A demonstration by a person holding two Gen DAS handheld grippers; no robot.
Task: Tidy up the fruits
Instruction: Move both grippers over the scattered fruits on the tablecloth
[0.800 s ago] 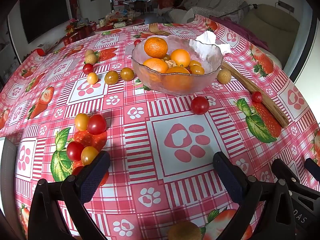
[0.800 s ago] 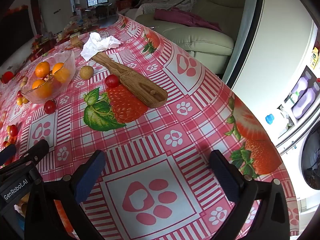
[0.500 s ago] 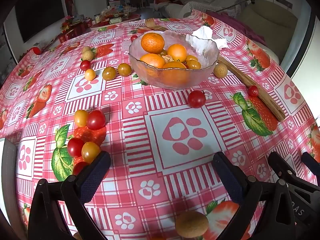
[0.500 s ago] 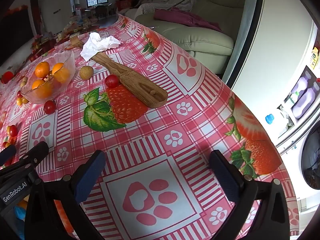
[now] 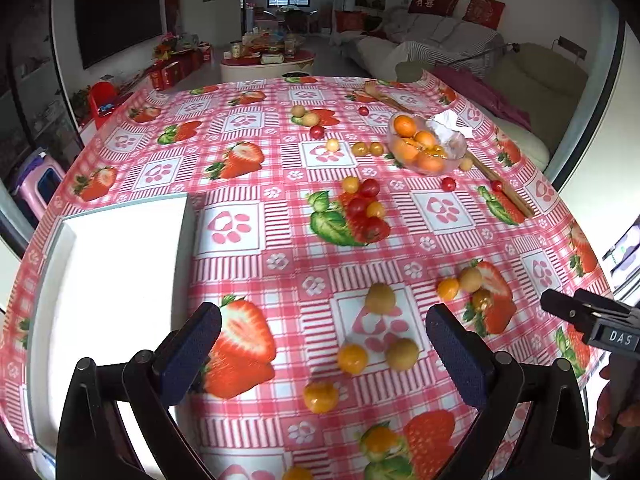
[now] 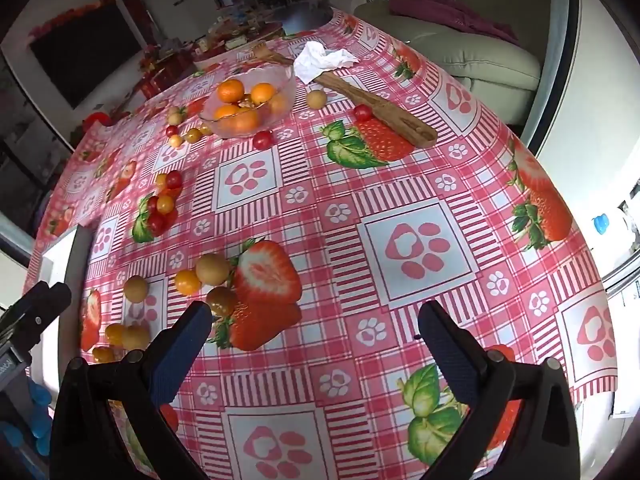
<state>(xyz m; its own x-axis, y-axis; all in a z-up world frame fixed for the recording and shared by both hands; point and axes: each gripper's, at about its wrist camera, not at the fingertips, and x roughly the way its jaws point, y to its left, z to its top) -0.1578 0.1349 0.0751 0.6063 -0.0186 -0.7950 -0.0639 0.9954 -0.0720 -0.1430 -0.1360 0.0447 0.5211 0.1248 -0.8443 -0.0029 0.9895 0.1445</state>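
Note:
A glass bowl [image 5: 448, 160] holding oranges [image 5: 405, 125] stands far across the table; it also shows in the right wrist view [image 6: 280, 80]. Several small tomatoes and round fruits lie loose: a red and yellow cluster [image 5: 366, 208], a yellow one [image 5: 352, 358] and tan ones [image 5: 402, 354] near my left gripper [image 5: 322, 346], which is open and empty above the cloth. My right gripper [image 6: 312, 344] is open and empty; tan and yellow fruits [image 6: 212, 269] lie just beyond its left finger.
A white tray [image 5: 120, 280] lies at the left near edge. A wooden paddle [image 6: 380, 108] and a crumpled tissue [image 6: 320, 58] lie beside the bowl. The table edge drops off on the right toward a sofa [image 6: 472, 56].
Both grippers have pulled back and risen. The bowl now looks much farther off, and the white tray and more near fruits have come into view. Both stay open.

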